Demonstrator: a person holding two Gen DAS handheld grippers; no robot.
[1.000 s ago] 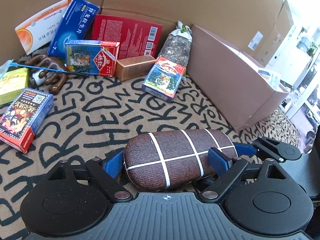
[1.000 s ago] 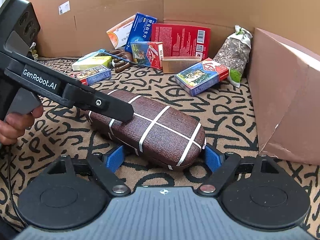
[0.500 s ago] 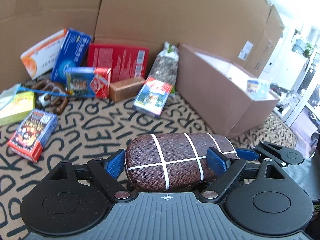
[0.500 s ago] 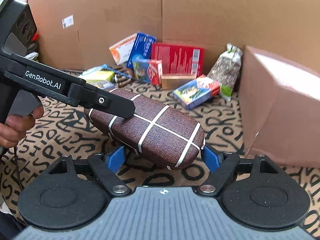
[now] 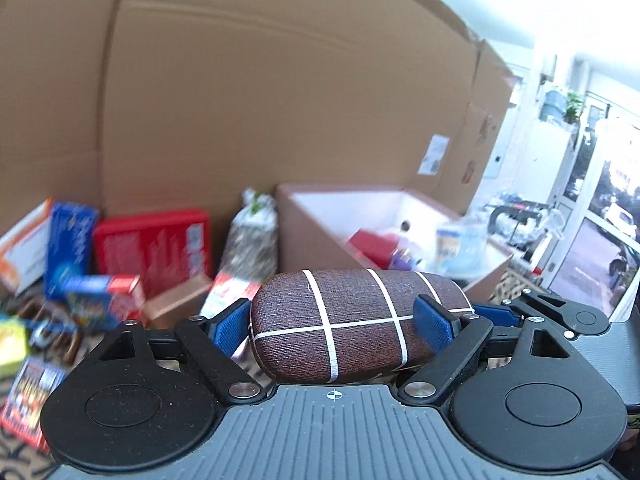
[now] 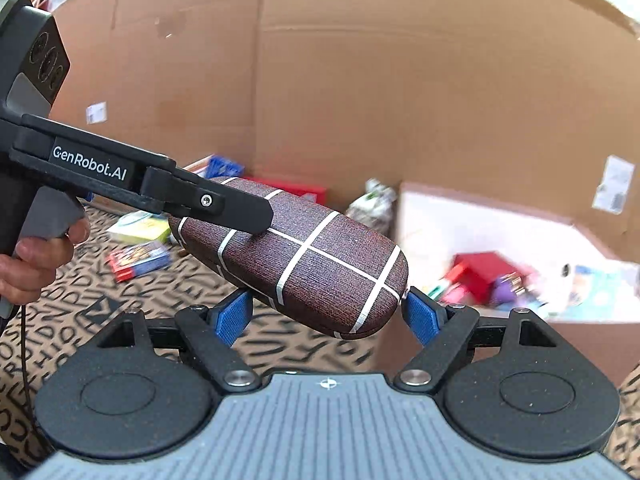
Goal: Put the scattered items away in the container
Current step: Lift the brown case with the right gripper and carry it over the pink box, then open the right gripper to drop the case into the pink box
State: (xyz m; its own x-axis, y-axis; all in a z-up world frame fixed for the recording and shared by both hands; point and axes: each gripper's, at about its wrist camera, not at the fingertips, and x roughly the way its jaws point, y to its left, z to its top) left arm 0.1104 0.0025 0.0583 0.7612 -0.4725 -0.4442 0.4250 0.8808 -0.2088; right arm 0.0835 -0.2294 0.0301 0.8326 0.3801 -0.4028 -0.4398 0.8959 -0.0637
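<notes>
We hold a brown glasses case (image 5: 348,328) in the air between both grippers: our left gripper (image 5: 336,322) clamps one end, our right gripper (image 6: 326,314) seems to pinch the other. Beyond it, the open box (image 6: 500,216) holds blurred items; packets (image 5: 152,248) lie along the cardboard wall.

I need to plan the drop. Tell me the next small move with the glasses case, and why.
Probably carry the glasses case a little further right, over the open box. Both the left gripper and right gripper clamp it in the air, short of the box's near wall.
</notes>
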